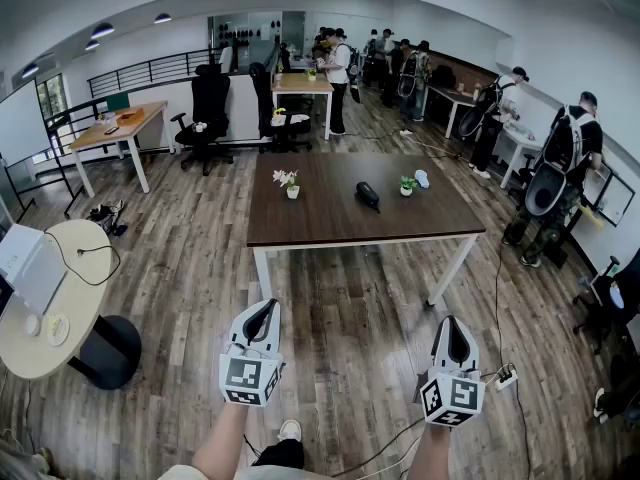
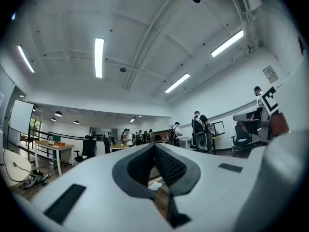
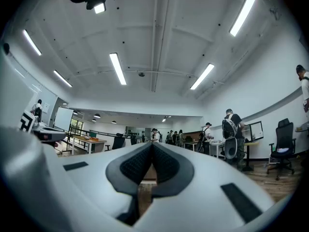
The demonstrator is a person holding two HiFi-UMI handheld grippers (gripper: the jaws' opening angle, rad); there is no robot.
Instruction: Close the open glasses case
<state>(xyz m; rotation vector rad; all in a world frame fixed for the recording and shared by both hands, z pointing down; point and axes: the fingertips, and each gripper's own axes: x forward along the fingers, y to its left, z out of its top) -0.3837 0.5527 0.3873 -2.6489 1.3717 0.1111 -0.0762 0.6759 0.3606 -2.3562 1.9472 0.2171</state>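
Left tool (image 1: 262, 313) and right tool (image 1: 452, 328) pressed together (both empty); glasses case (image 1: 368, 196) on table (image 1: 330, 223) near plant (image 1: 407, 184).

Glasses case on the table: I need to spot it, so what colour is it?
The glasses case is black, clearest in the head view.

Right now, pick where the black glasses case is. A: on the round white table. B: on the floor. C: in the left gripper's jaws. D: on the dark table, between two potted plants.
D: the black glasses case lies on the dark table, with one potted plant left of it and a second plant right.
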